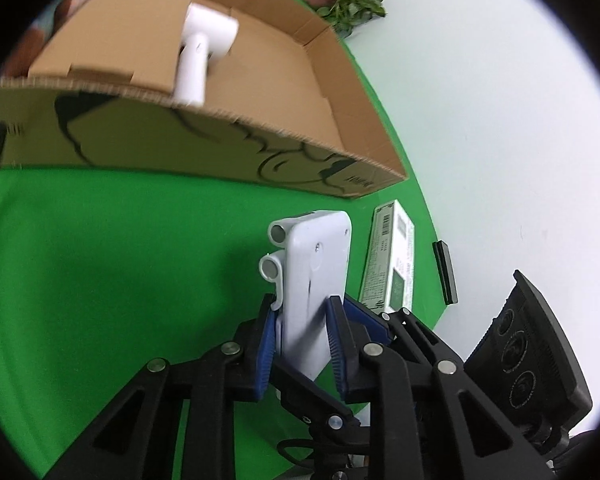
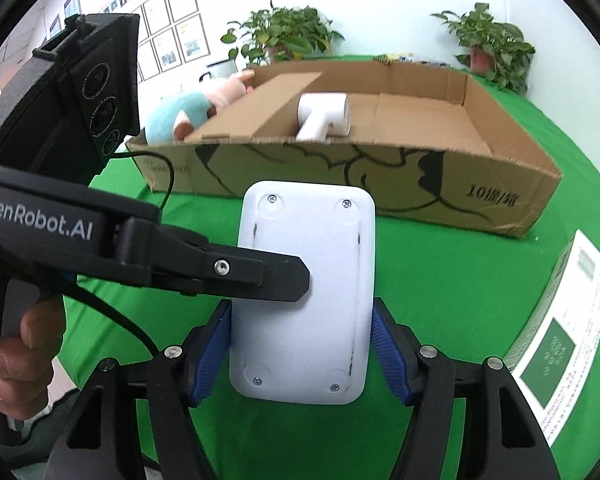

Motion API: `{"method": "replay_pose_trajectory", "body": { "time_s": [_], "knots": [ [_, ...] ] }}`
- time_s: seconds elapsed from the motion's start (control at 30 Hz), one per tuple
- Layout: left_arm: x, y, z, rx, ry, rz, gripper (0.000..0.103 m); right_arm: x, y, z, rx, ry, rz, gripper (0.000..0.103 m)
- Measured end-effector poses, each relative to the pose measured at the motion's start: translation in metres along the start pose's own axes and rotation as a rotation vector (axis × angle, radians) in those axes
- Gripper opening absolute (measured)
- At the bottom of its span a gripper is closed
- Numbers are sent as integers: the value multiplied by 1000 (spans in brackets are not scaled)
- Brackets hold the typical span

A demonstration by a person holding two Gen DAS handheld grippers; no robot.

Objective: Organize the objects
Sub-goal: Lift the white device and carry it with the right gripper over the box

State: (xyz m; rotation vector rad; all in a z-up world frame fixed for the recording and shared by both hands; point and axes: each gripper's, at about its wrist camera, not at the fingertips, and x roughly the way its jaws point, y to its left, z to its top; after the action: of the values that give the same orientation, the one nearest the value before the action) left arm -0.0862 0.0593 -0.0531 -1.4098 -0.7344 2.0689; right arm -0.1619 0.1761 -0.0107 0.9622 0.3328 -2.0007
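Observation:
A flat white plastic device (image 1: pixel 312 276) with screws and two tube ends stands above the green table. My left gripper (image 1: pixel 300 344) is shut on its thin sides; its black finger crosses the device's face in the right wrist view (image 2: pixel 260 272). My right gripper (image 2: pixel 302 356) straddles the device's (image 2: pixel 306 292) wide lower part, blue pads at or very near both edges; contact cannot be told. An open cardboard box (image 1: pixel 220 148) lies behind and also shows in the right wrist view (image 2: pixel 380 192). A white handheld appliance (image 1: pixel 200 48) lies inside it, seen in the right wrist view too (image 2: pixel 320 116).
A white and green carton (image 1: pixel 392 264) lies on the green cloth right of the device, also in the right wrist view (image 2: pixel 560 336). A plush toy (image 2: pixel 188 108) leans at the box's left end. Potted plants (image 2: pixel 284 32) stand behind. A black bar (image 1: pixel 445 272) lies at the table edge.

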Motion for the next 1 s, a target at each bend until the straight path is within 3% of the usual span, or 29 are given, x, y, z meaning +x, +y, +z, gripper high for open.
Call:
{"method": "replay_pose_trajectory", "body": {
  "time_s": [0.3,0.6,1.0],
  "knots": [
    [-30,-25,10,84,-64,26,22,-24,1,19,16,-88,9,63],
    [-79,-65,36,200,-156,38,21,-61,6,58,8,-231,-9,63],
    [-96,-108,67,344,-261,24,21,-104,6,117,-22,-375,-63,63]
  ]
}}
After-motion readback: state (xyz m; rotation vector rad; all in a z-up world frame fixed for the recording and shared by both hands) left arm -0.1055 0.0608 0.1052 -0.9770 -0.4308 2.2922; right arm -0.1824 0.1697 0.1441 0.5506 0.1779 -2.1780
